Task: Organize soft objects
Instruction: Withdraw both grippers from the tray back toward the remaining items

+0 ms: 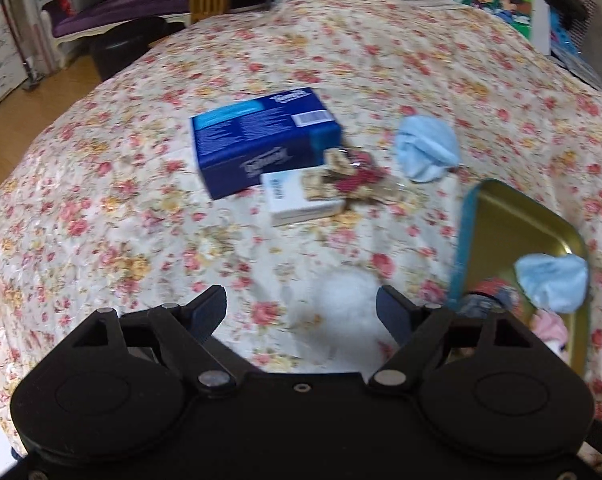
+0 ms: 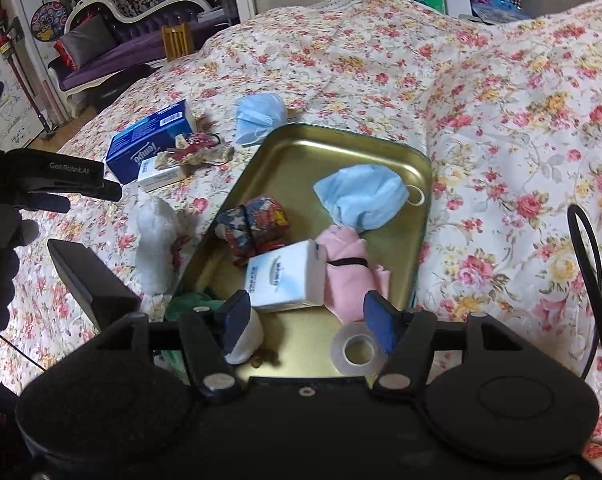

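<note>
The left gripper (image 1: 301,308) hung with its jaws spread wide and nothing between them, above a white fluffy wad (image 1: 341,300) lying on the floral-patterned bed cover (image 1: 141,184). In the right wrist view that white wad (image 2: 157,244) lay just beside the left edge of the shallow gold-coloured metal tray (image 2: 333,148).

The right gripper (image 2: 307,316) was also spread apart and empty, low over the near end of the tray. Inside the tray lay a crumpled light-blue face mask (image 2: 361,196), a dark patterned fabric bundle (image 2: 253,228), a white tissue packet (image 2: 285,276) touching a pink cloth tied with a black band (image 2: 349,276), a roll of clear tape (image 2: 357,350) and a bit of green cloth (image 2: 193,304) at the near left corner.

Outside the tray, on the bed, sat a dark-blue tissue box (image 1: 261,140), a small white packet (image 1: 301,200) touching it, a red-and-beige patterned cloth (image 1: 353,178) draped over the packet, and a second light-blue mask (image 1: 427,152) near the tray's far corner.
</note>
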Demonstrator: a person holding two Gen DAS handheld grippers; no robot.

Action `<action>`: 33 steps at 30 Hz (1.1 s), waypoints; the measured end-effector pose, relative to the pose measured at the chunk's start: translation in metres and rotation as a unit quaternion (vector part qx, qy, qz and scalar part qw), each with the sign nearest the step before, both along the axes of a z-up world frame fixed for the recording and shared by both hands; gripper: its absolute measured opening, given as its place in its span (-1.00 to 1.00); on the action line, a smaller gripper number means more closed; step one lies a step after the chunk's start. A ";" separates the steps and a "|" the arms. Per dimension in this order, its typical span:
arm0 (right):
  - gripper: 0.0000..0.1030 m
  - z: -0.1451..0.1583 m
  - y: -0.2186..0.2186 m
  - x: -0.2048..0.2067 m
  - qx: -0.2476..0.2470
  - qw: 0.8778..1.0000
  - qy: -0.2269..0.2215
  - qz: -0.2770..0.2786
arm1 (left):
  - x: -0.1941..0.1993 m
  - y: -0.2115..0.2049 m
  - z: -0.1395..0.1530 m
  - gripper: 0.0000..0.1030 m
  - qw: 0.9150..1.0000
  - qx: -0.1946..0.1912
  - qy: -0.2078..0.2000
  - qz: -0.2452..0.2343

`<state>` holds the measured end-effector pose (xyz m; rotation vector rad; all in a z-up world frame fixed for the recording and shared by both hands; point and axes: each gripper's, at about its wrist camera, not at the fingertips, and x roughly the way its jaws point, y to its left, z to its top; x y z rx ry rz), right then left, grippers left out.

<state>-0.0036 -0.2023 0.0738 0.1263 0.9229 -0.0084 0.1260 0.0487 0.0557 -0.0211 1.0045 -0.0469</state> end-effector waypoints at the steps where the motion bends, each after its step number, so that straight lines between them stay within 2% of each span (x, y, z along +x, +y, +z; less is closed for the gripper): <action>1: 0.21 0.000 0.002 0.002 -0.002 1.000 0.001 0.002 | 0.002 0.002 -0.001 0.52 1.000 0.007 0.000 0.004; 4: 0.21 0.002 0.010 0.010 -0.008 1.000 0.002 0.009 | 0.009 0.009 -0.003 0.52 0.999 0.028 -0.004 0.016; 6: 0.21 0.004 0.016 0.015 -0.012 1.000 0.002 0.015 | 0.015 0.015 -0.005 0.52 0.999 0.028 -0.006 0.026; 11: 0.21 0.006 0.027 0.036 -0.011 1.000 0.001 0.026 | 0.032 0.033 -0.011 0.52 0.999 0.001 0.001 0.051; 15: 0.21 0.005 0.036 0.060 -0.005 0.999 0.004 0.035 | 0.039 0.035 -0.020 0.52 0.999 0.001 -0.003 0.052; 21: 0.21 0.001 0.054 0.099 -0.034 0.998 0.003 0.048 | 0.049 0.040 -0.040 0.52 0.999 -0.016 0.004 0.040; 25: 0.23 -0.007 0.065 0.128 -0.065 0.997 0.006 0.047 | 0.056 0.048 -0.044 0.52 0.998 -0.032 0.004 0.051; 32: 0.47 -0.020 0.083 0.169 -0.104 0.994 -0.006 0.047 | 0.066 0.066 -0.055 0.56 0.996 -0.032 0.008 0.086; 33: 0.56 -0.021 0.086 0.174 -0.105 0.993 -0.009 0.048 | 0.068 0.069 -0.058 0.56 0.995 -0.031 0.012 0.094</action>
